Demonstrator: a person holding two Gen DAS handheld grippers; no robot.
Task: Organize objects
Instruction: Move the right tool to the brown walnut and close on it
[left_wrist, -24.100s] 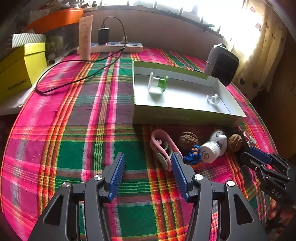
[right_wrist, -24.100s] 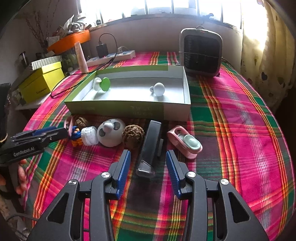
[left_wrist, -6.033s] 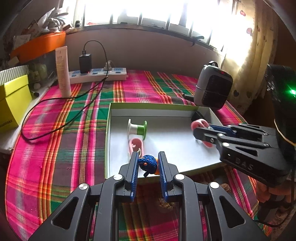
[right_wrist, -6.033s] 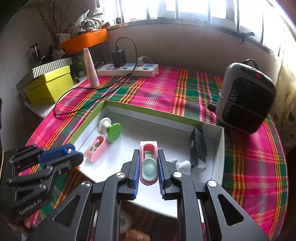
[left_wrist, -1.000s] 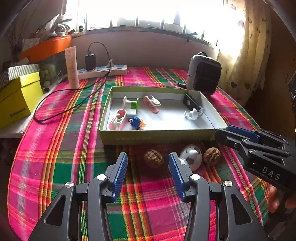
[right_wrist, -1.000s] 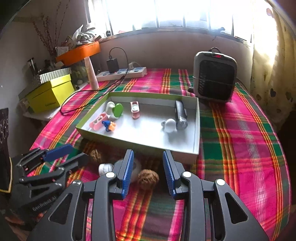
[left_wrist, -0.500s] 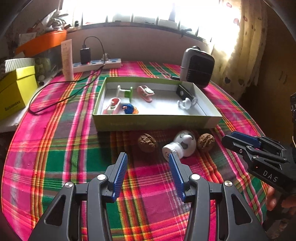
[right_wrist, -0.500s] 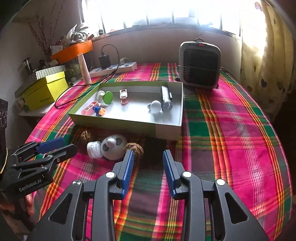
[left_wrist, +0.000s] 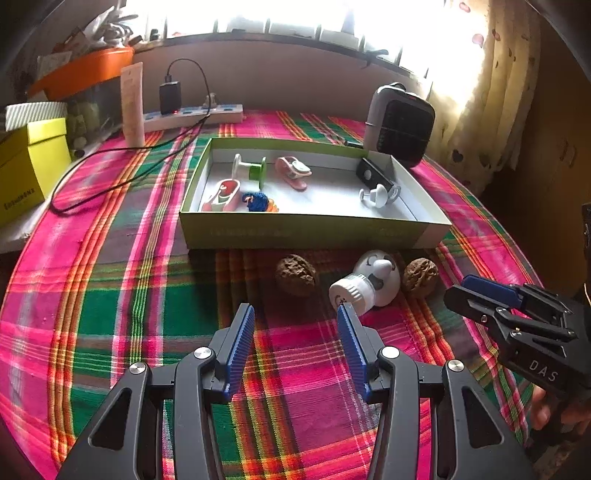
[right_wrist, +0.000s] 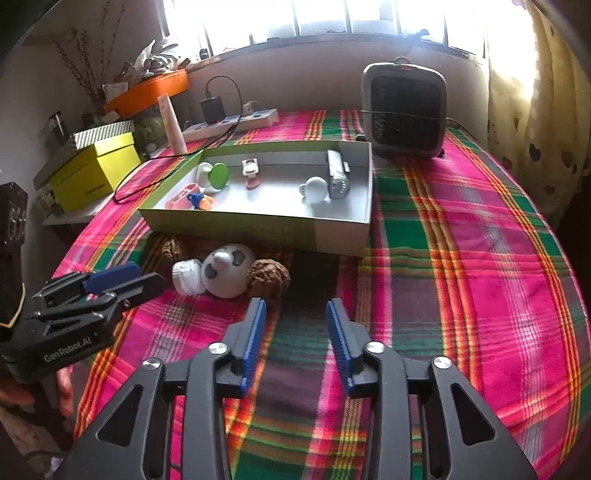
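Two walnuts (left_wrist: 296, 275) (left_wrist: 420, 277) and a white round toy (left_wrist: 382, 273) with a ribbed white cap (left_wrist: 347, 295) lie on the plaid cloth in front of the green-walled tray (left_wrist: 314, 232). My left gripper (left_wrist: 295, 314) hovers open just short of the left walnut, with nothing between its fingers. In the right wrist view, my right gripper (right_wrist: 294, 310) sits just behind the right walnut (right_wrist: 268, 278); its jaws are opening and are empty. The tray (right_wrist: 258, 229) holds a green spool, two pink clips, a blue-orange toy, a white knob and a dark stapler.
A grey heater (right_wrist: 404, 110) stands behind the tray's right corner. At the back left are a power strip (left_wrist: 192, 114) with a trailing black cable, a tube and a yellow box (left_wrist: 26, 166). A curtain hangs at the right, past the table's rounded edge.
The right gripper's jaws have widened and it has come lower toward the right walnut. The left gripper has hardly moved and stays open.
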